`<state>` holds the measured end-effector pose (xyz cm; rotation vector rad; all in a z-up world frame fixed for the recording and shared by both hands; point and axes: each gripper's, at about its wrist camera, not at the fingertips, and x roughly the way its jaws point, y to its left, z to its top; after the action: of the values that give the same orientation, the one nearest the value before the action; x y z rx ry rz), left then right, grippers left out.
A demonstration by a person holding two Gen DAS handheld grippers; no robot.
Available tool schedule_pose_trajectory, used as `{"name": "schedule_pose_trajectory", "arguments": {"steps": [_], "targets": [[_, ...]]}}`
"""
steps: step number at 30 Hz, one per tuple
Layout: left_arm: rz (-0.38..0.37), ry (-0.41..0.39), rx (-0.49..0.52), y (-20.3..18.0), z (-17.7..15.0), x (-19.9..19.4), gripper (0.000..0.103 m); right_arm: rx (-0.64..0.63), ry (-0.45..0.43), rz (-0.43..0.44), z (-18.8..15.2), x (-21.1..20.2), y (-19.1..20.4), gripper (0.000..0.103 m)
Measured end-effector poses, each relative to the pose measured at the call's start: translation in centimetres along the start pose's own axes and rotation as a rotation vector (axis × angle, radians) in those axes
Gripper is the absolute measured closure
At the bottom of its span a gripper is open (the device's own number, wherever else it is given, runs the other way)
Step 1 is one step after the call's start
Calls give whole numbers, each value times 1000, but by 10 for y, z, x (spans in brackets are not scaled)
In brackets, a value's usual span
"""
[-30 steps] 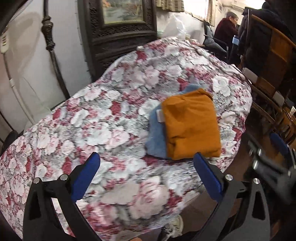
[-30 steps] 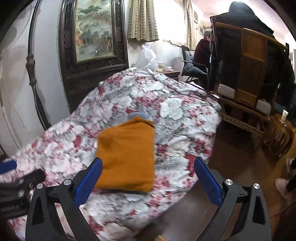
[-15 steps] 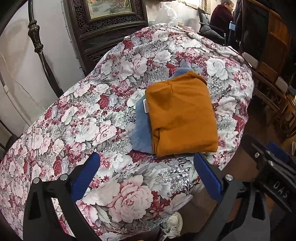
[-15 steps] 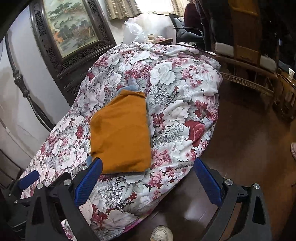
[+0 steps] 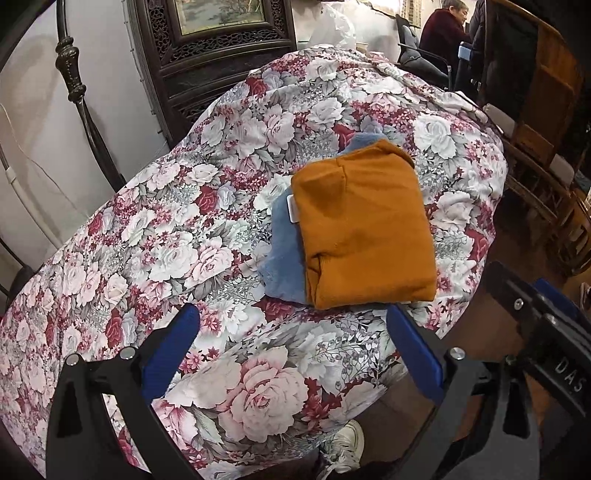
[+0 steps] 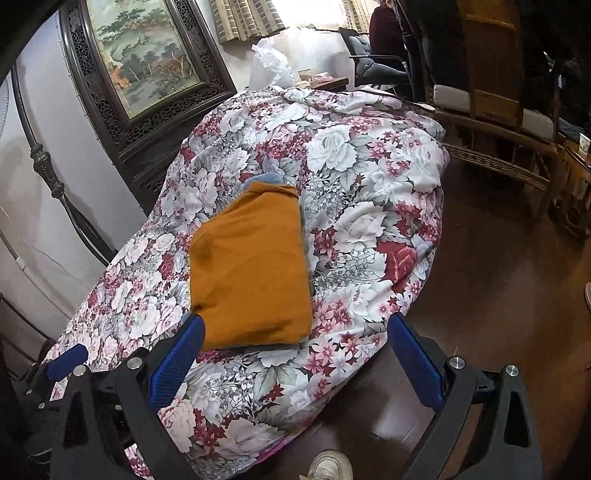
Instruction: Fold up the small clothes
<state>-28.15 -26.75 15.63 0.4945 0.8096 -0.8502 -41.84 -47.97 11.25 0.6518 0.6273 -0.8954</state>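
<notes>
1. quilt (image 5: 229, 206), floral, white and red roses, drapes the whole raised surface; what lies beneath it cannot be told. a carved dark frame (image 5: 221, 55) holding a painting stands behind it, wooden chairs (image 6: 491, 96) and a seated person (image 5: 441, 29) are beyond its far end.
2. orange garment (image 5: 364, 229), already folded into a neat packet, lies near the quilt's near right edge. its long axis runs from the near edge away toward the far end; the folded, thicker side is at its left in the left wrist view, and the narrower collar-like end points away.
3. blue garment (image 5: 284, 254), fleecy, lies under the orange one, showing along its left side and peeking out at the far end, with a small white tag (image 5: 291, 208) at the seam between them.
4. left claw (image 5: 291, 349) hovers over the quilt short of the stack, jaws spread wide, holding nothing.
5. right claw (image 6: 295, 358) hovers at the quilt's edge, its left finger just beside the orange packet's near corner, jaws equally wide, empty.
6. step in hand, as i judge it: the orange piece looks finished and stacked. the next move likely calls for squaring the pile or fetching another garment, though none unfolded shows in either view.
</notes>
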Motion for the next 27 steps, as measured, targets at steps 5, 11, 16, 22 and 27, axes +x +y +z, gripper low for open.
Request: {"name": "schedule_pose_trajectory", "arguments": {"steps": [5, 11, 16, 22, 27], "targets": [[4, 2, 6, -1, 0, 1, 5, 1, -3, 1, 0, 0, 1, 4], [-2, 7, 10, -3, -1, 3, 5, 9, -6, 5, 1, -1, 0, 4], [-5, 11, 19, -6, -5, 5, 5, 14, -11, 5, 1, -2, -2, 4], [-8, 15, 21, -9, -6, 5, 5, 23, -18, 4, 0, -6, -4, 4], [-5, 15, 36, -12, -8, 4, 5, 28, -22, 3, -1, -7, -5, 4]]}}
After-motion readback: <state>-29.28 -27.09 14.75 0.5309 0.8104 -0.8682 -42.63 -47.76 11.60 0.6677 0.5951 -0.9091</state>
